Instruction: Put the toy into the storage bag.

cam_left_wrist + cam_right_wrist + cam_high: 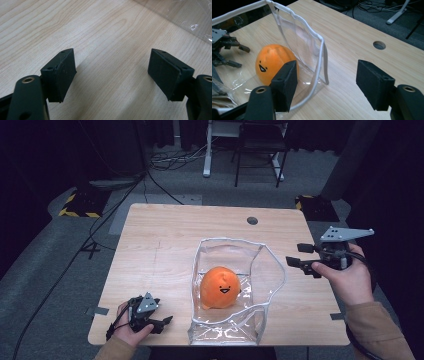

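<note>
Clear bag (227, 320) holding orange toy (220, 287), left claw (159, 322) released, right claw (299, 255) released

I can't read any text, label, brand or number from here. The only markings I make out are two. One is a drawn face, two dot eyes and an open smiling mouth, on the orange toy (220, 287) in the clear bag (270, 270). The other is the yellow-and-black hazard striping on the floor plates (80, 212) beyond the worktop (160, 245); it carries no lettering that I can see.
</note>
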Motion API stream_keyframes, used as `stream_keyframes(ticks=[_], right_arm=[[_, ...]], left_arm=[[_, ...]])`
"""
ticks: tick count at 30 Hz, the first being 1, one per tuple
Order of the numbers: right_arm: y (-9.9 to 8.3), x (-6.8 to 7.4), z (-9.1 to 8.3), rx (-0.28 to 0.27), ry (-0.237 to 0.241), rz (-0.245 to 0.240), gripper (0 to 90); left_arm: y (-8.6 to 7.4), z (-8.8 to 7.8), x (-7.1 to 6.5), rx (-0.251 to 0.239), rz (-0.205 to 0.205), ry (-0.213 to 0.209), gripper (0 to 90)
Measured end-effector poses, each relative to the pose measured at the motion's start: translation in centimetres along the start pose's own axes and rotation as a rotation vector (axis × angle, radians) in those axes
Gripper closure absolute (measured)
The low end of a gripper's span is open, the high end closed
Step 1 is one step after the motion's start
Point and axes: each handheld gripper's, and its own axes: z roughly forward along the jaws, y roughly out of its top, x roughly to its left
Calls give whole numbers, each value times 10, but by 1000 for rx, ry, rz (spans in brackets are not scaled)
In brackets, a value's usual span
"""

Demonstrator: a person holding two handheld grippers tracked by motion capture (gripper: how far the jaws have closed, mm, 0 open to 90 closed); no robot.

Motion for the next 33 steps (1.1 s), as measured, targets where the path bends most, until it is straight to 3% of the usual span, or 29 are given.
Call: stream_keyframes(ticks=[9,17,33], right_arm=[[-26,-12,-5,6,-24,38,297],[-57,-22,-2,51,-40,79,285],[-121,-33,22,142,-31,147,275]], left_arm=[[0,0,0,-1,-1,0,228],[0,0,0,-1,-1,-1,228],[0,0,0,-2,-1,0,228]])
